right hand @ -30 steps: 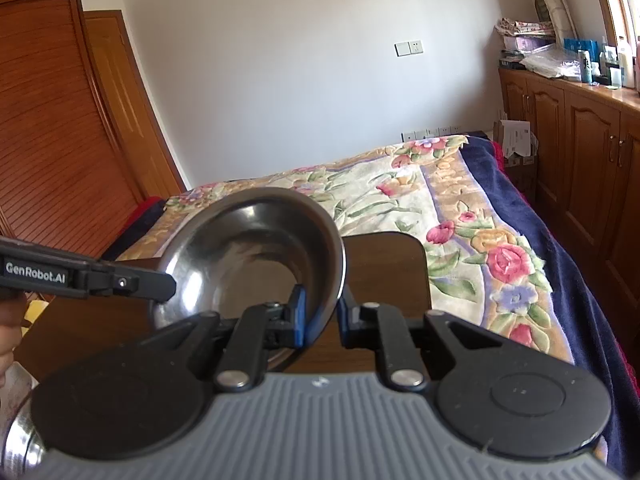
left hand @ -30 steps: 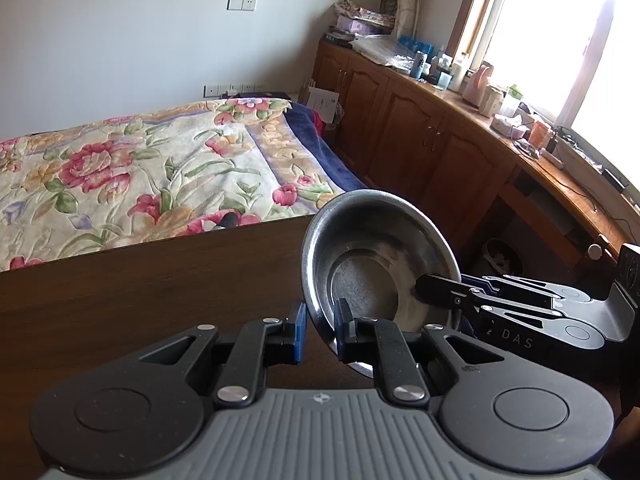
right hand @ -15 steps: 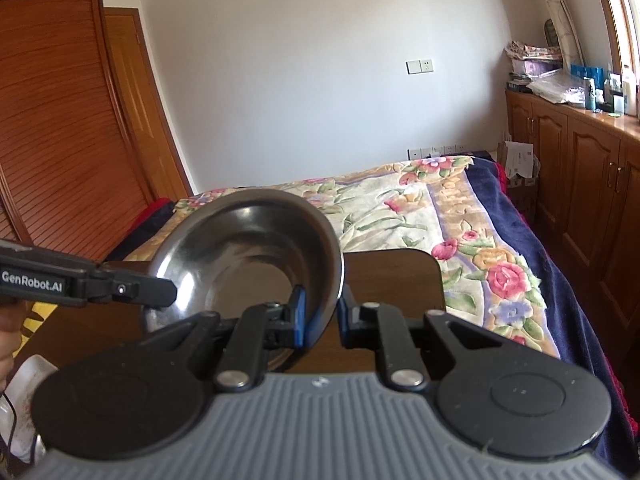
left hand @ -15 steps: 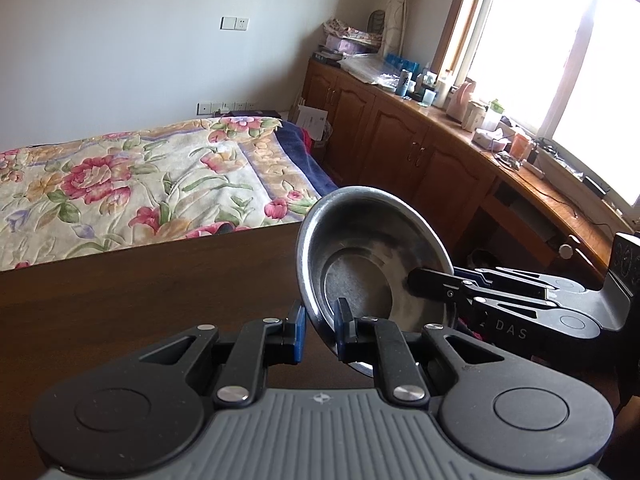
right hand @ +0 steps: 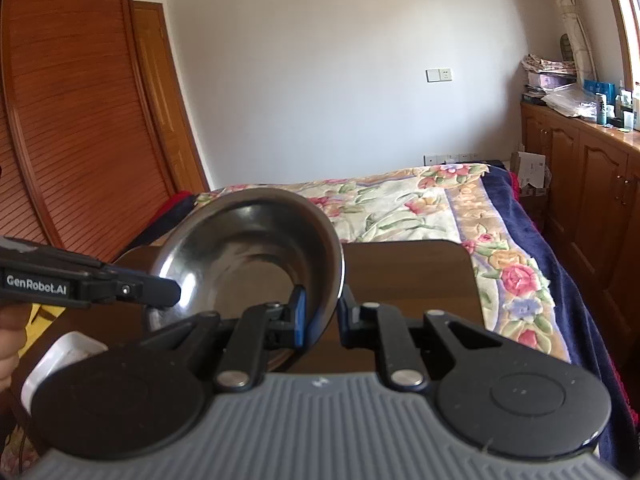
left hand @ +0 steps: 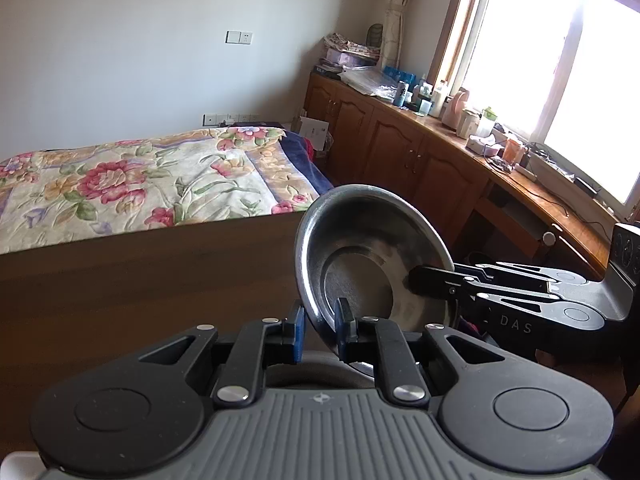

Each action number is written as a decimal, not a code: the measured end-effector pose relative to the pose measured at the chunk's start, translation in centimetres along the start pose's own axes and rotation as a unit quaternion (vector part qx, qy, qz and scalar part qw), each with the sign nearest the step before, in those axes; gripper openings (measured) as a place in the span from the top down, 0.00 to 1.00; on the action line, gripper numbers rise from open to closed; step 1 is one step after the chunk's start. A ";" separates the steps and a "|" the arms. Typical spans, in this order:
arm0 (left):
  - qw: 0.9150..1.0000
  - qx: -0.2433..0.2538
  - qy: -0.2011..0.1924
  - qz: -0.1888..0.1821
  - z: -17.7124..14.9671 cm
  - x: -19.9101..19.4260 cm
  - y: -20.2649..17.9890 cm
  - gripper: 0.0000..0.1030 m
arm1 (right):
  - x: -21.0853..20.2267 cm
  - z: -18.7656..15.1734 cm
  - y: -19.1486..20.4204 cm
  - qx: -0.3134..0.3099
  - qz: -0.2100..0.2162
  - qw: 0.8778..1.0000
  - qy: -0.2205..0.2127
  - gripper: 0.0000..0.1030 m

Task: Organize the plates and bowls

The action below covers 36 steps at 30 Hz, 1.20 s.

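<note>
Bowl (left hand: 372, 256) lifted higher vs 1 s ago, above table (left hand: 140, 280).
Both tongs, L (left hand: 320, 326) & R (right hand: 322, 314), nearly closed, each clamping bowl rim.

Beyond the fingers lies a floral bedspread (left hand: 132, 184) past the brown bench (left hand: 140, 280); wooden cabinets (left hand: 400, 160) stand right, a louvered wardrobe (right hand: 72, 120) left.

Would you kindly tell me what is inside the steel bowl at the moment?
The steel bowl looks empty: bare metal, one finger of each tongs over the rim. The left tongs cover its near edge, the right tongs its lower wall.
</note>
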<state>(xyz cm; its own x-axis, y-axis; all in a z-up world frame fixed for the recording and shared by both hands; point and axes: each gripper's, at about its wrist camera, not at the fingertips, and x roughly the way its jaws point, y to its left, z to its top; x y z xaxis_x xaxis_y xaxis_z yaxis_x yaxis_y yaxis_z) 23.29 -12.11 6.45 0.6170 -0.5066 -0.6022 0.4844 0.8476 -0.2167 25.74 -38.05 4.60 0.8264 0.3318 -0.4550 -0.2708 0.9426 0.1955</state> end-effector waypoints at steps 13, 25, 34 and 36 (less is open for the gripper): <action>1.000 -0.007 -0.011 0.014 -5.0 -3.8 1.1 0.84 | -1.4 -2.9 3.7 0.000 0.024 1.000 0.011 0.82; 0.999 -0.031 -0.008 0.018 -9.2 -5.5 1.8 0.83 | -2.6 -5.5 5.5 0.006 0.046 0.999 0.008 0.82; 0.999 -0.034 0.004 0.014 -9.6 -4.4 2.9 0.82 | -2.4 -6.1 5.9 0.016 0.040 0.999 -0.002 0.84; 0.999 -0.035 0.006 0.019 -9.7 -4.2 2.8 0.81 | -2.3 -6.0 6.2 0.014 0.040 0.999 -0.002 0.84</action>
<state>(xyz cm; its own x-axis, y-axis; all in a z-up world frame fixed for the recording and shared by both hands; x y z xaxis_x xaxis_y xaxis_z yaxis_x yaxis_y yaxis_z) 16.06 -6.06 0.94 0.6262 -0.4721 -0.6205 0.4157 0.8754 -0.2465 19.21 -32.73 1.65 0.8051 0.4050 -0.4334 -0.3216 0.9120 0.2548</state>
